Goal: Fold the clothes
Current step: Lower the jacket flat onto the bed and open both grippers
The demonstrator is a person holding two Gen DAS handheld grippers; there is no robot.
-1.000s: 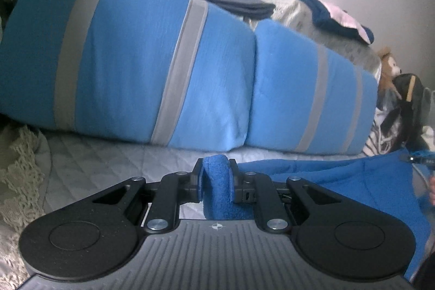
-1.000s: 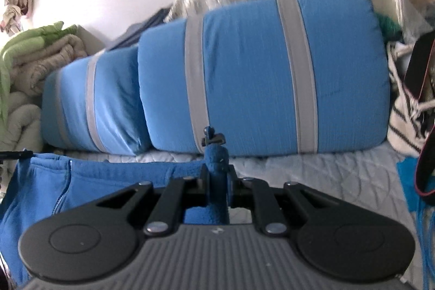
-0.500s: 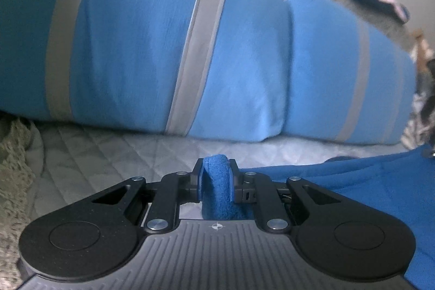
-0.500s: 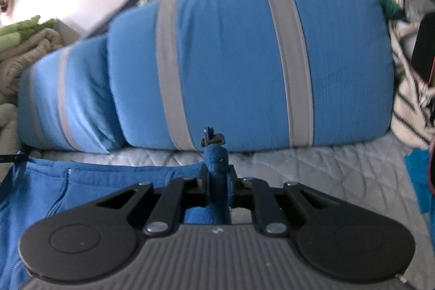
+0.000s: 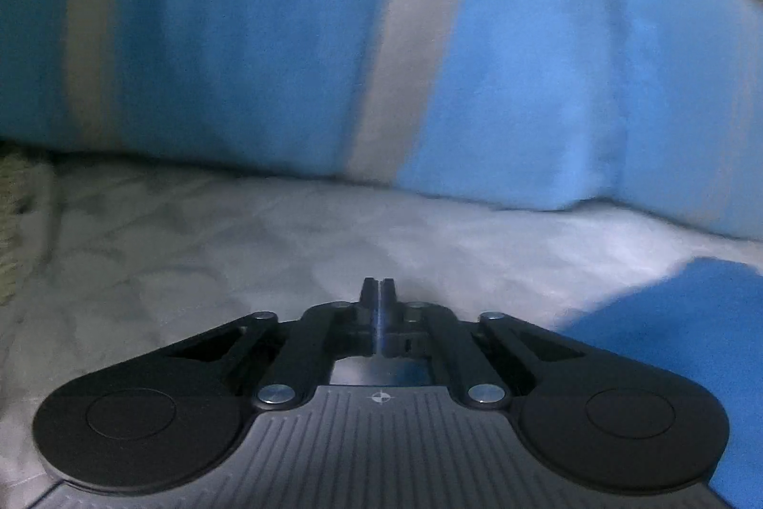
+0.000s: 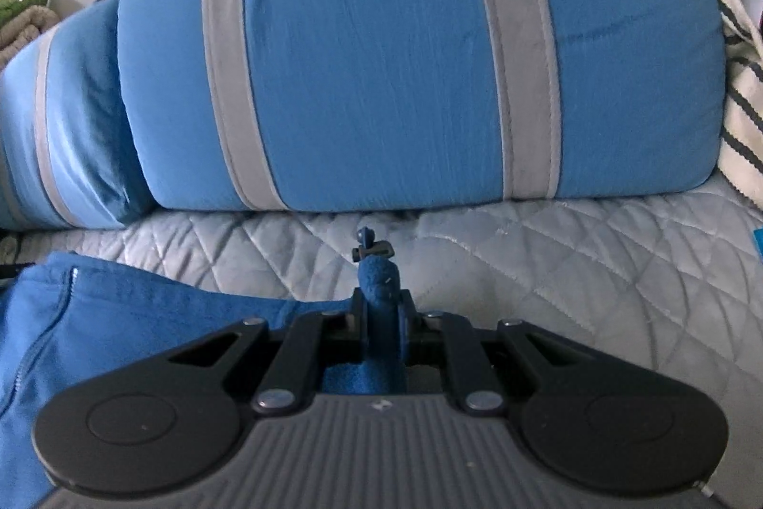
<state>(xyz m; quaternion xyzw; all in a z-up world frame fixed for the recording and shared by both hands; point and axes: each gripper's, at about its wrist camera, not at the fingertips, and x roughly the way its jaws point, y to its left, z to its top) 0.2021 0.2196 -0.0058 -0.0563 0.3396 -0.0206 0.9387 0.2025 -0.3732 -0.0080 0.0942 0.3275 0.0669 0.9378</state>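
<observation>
The blue fleece zip jacket (image 6: 143,318) lies on the quilted bed (image 6: 524,261). My right gripper (image 6: 381,294) pinches its edge; my left gripper (image 5: 376,294) is clenched on nothing. I should lay this edge flat, corners matched.

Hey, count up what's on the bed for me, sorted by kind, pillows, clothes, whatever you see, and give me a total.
Blue pillows with grey stripes: 2
Blue zip garment: 1
Striped white fabric item at the right edge: 1
Folded beige and green textiles at the far left: 1 stack
Total: 5
</observation>
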